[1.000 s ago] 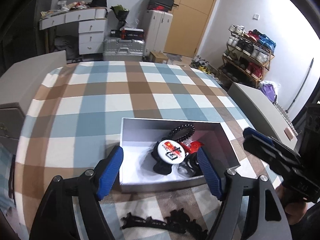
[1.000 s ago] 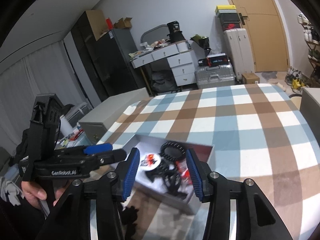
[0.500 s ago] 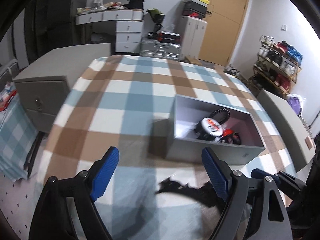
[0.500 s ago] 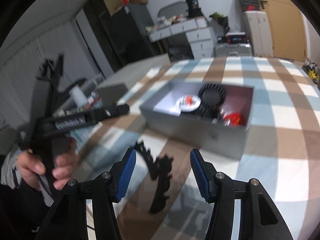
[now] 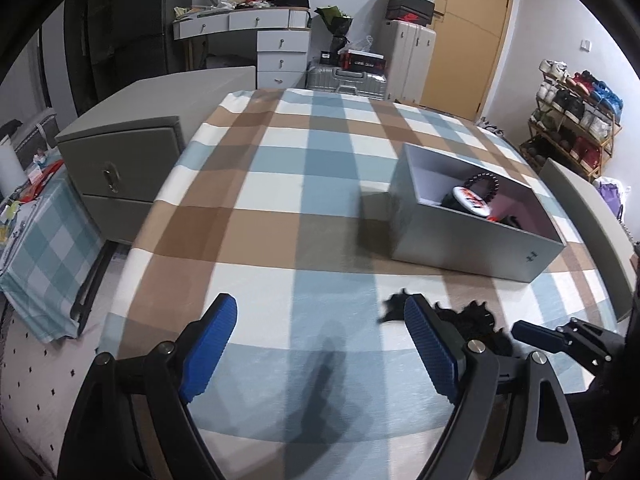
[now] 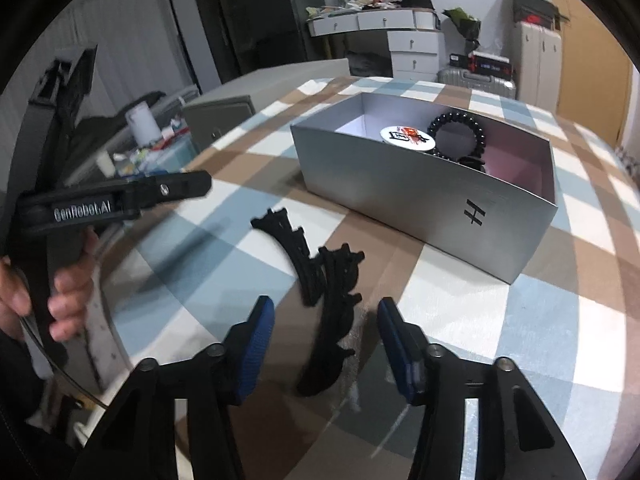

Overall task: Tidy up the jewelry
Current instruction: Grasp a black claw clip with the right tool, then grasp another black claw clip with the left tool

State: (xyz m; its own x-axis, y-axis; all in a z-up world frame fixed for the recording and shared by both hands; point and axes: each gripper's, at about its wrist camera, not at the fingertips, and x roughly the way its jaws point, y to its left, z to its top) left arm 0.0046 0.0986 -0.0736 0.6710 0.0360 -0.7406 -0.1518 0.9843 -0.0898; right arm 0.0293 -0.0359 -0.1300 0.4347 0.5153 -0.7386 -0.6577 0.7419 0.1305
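Note:
A grey open box (image 6: 420,188) (image 5: 476,240) stands on the checked cloth and holds a black beaded bracelet (image 6: 456,132), a round white badge (image 6: 404,136) and other dark pieces. A black lacy necklace (image 6: 324,288) (image 5: 464,316) lies on the cloth in front of the box. My right gripper (image 6: 324,344) is open, its jaws either side of the necklace's near end, just above it. My left gripper (image 5: 316,344) is open and empty over bare cloth, left of the necklace; it shows in the right wrist view (image 6: 188,188).
The checked cloth (image 5: 280,184) covers a table. A grey drawer cabinet (image 5: 128,168) stands at the table's left, another grey unit (image 5: 584,216) at its right. Desk, suitcases and a shoe rack (image 5: 576,112) stand behind.
Both grippers pulled back from over the box. The left swung left over bare cloth. The right dropped low over the black necklace.

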